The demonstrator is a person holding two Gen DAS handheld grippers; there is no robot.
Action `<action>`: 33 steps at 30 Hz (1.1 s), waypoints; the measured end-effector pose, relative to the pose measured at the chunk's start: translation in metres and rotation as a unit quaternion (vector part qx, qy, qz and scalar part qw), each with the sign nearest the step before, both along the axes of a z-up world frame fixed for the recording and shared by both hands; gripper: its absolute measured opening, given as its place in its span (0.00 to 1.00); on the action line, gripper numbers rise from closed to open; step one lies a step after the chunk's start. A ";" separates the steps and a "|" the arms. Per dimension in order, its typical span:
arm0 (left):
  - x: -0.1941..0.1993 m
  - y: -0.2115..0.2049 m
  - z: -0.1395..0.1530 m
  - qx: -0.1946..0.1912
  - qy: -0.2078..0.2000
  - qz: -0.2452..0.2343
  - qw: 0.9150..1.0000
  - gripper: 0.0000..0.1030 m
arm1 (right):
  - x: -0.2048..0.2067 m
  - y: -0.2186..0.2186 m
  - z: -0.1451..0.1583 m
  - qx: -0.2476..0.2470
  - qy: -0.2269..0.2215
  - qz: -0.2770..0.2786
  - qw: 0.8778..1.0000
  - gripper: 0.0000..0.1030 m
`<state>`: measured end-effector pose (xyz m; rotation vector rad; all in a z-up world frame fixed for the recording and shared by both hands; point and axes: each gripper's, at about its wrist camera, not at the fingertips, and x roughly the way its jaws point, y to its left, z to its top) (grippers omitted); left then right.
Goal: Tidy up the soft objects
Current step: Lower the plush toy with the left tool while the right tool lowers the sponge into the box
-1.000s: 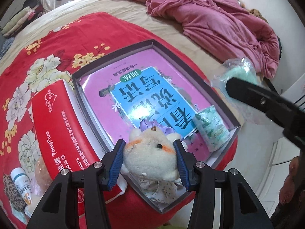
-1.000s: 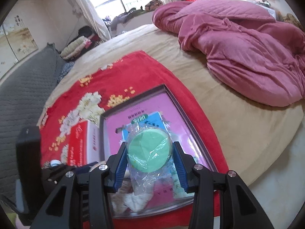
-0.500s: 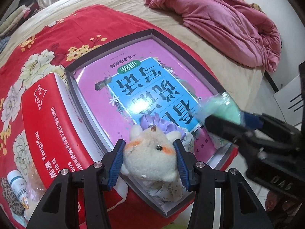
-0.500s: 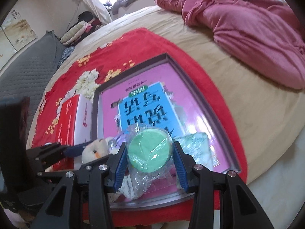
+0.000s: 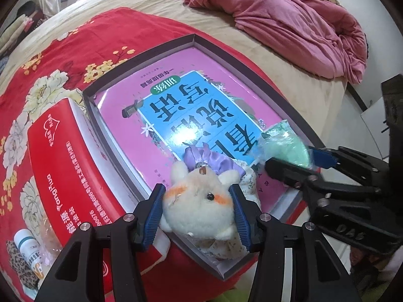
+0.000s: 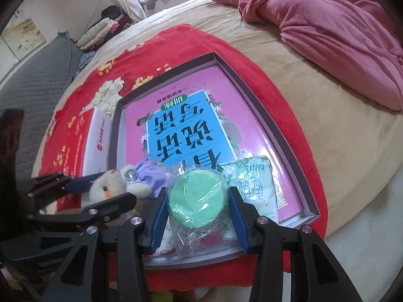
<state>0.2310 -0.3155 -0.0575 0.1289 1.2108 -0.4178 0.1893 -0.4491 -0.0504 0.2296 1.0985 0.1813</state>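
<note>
My left gripper (image 5: 197, 212) is shut on a cream plush animal (image 5: 199, 206) over the near corner of a shallow grey box (image 5: 141, 50) lined with a pink and blue book. The plush also shows in the right wrist view (image 6: 108, 188). My right gripper (image 6: 197, 210) is shut on a green round sponge in clear wrap (image 6: 197, 198), held over the box's near edge. It shows in the left wrist view (image 5: 287, 148) at the right. A purple scrunchie (image 5: 209, 161) and a floral cloth lie under the plush. A green tissue pack (image 6: 254, 183) lies in the box.
The box rests on a red floral blanket (image 5: 75, 40) on a beige bed. A red carton (image 5: 65, 171) lies left of the box. A small white bottle (image 5: 27, 249) and a leopard-print item lie near it. A pink quilt (image 5: 289, 17) is bunched at the far right.
My right gripper has moved down and left with the green sponge, coming over the box's near corner beside the plush. My left gripper stays shut on the plush.
</note>
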 end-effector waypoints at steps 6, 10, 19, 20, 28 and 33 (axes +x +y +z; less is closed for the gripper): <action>0.000 0.002 0.001 -0.005 0.009 0.001 1.000 0.53 | -0.004 0.015 -0.008 -0.039 0.003 0.028 0.999 0.45; 0.001 0.001 0.001 -0.005 0.011 0.002 1.000 0.53 | -0.009 0.019 -0.009 -0.055 0.000 0.042 0.998 0.45; 0.003 0.000 0.000 -0.003 0.014 0.001 1.000 0.53 | -0.014 0.025 -0.006 -0.066 -0.007 0.065 0.996 0.55; 0.003 0.000 0.000 -0.003 0.015 0.000 1.000 0.53 | -0.014 0.026 -0.004 -0.068 -0.009 0.066 0.995 0.55; 0.004 -0.003 0.001 0.001 0.013 -0.001 1.000 0.53 | -0.022 0.025 0.012 -0.090 -0.019 0.078 0.993 0.56; 0.004 -0.006 0.000 0.007 0.014 -0.001 1.000 0.55 | -0.024 0.015 0.021 -0.090 -0.024 0.067 0.993 0.56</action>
